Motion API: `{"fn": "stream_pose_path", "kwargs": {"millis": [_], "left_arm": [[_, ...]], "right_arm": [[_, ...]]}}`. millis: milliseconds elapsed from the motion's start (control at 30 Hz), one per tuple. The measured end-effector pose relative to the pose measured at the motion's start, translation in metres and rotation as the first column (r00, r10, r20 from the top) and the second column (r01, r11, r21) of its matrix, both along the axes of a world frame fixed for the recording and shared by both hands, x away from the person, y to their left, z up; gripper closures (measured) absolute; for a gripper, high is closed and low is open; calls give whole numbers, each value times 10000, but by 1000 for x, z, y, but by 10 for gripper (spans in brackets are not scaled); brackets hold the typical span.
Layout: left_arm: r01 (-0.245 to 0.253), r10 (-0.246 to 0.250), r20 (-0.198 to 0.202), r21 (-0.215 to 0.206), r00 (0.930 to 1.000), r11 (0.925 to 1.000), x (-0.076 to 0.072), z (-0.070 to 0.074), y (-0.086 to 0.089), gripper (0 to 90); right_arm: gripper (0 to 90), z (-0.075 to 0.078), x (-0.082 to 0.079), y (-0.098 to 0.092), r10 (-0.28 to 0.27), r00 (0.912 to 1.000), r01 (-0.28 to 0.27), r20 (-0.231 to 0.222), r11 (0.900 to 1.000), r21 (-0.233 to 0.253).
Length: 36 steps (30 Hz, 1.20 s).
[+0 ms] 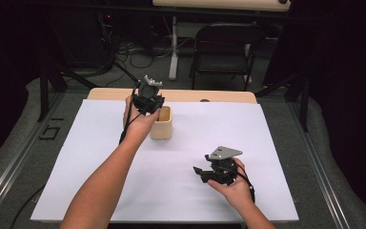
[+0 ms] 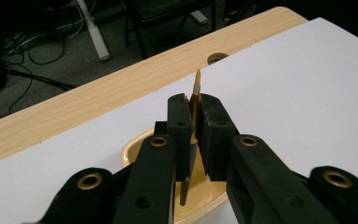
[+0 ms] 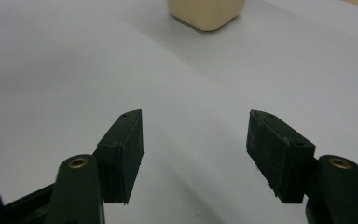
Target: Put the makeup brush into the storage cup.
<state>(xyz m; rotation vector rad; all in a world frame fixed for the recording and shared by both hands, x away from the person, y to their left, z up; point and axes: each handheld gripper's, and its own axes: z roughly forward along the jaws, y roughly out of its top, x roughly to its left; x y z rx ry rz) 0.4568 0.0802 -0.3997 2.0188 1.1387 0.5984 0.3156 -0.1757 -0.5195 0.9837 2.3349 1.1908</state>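
Wooden table [image 1: 228, 96], light grain, far edge showing with a round cable hole; most of its top lies under a white sheet [image 1: 195, 143]. Grey carpet, a black folding chair [image 1: 224, 47] and loose cables beyond the far edge.

Cream square cup [image 1: 162, 124] stands upright on the sheet, toward the far left-centre. In the right gripper view its base [image 3: 207, 11] sits at the top edge, well apart from that gripper's jaws.

Left gripper [image 1: 148, 102] hangs directly over the cup, raised above its rim, hand around it from the near side. In the left gripper view its jaws [image 2: 193, 135] are pressed together on a thin gold-coloured stick [image 2: 196, 100]; the pointed tip pokes out past the jaws, the lower end drops toward the cup's open mouth [image 2: 135, 149] beneath. Whether the stick touches the cup's floor, cannot tell.

Right gripper [image 1: 205, 172] sits low over the sheet near the right front, well apart from the cup. Jaws spread wide [image 3: 195, 156], bare white sheet between them, nothing held.
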Motion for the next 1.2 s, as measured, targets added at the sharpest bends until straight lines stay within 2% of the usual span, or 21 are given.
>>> {"fn": "stream_pose_path", "kwargs": {"millis": [733,1200], "left_arm": [[-127,139,-607,195,9981,9997,7,-25,1,838],[-270,292,-746,302,9968,9992,8,-36,3,838]], "right_arm": [[363,-1,0,0,16,10000,-16,6,9999,-117],[363,-1,0,1,48,10000,-48,3,9999,-162]]}}
